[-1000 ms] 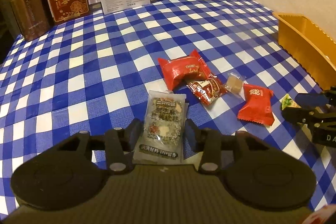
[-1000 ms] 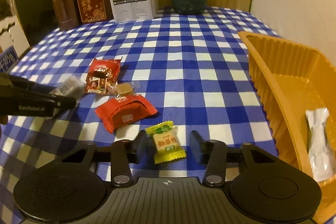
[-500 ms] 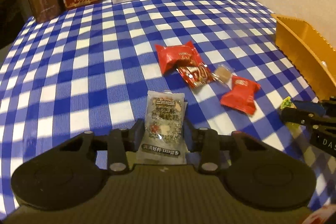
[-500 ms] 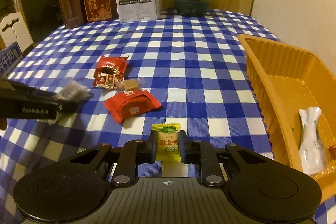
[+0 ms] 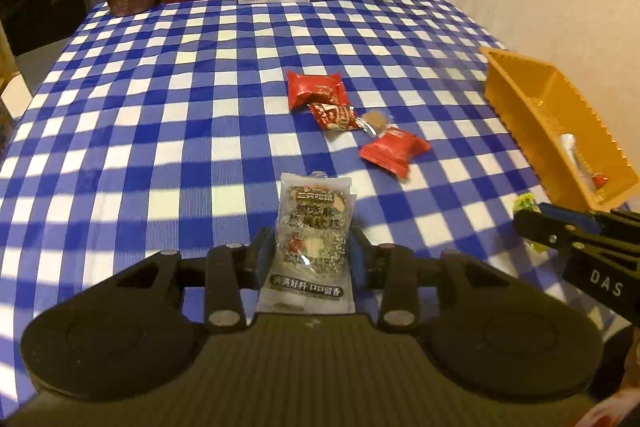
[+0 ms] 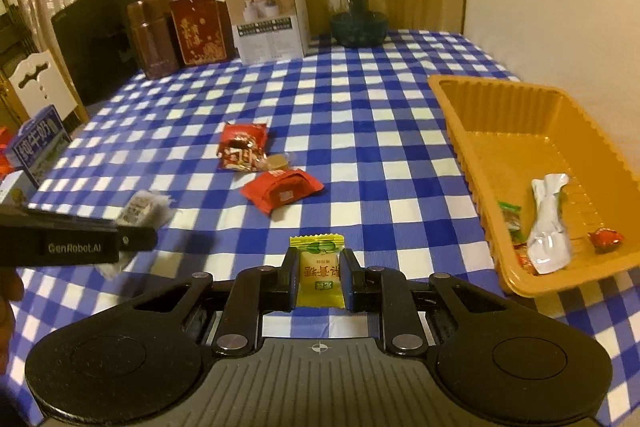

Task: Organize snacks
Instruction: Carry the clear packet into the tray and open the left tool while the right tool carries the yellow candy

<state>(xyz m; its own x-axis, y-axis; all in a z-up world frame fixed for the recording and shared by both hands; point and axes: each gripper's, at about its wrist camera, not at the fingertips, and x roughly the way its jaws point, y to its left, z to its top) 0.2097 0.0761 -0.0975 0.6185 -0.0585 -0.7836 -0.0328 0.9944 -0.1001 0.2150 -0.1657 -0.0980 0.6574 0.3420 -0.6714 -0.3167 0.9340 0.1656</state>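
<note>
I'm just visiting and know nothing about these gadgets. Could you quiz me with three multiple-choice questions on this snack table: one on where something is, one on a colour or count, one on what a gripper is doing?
1. Where is the orange tray?
A. At the table's right side, near the wall
B. Among the boxes at the far edge
C. On the floor

2. What colour is the candy in the right gripper?
A. Red
B. Yellow
C. White

3. What is the left gripper doing?
A. Open, empty
B. Clamping a grey snack packet
C. Pressing a red packet

Answers: 1 A, it sits beside the wall. 2 B, yellow wrapper with green top. 3 B, fingers pinch the packet's sides.
</note>
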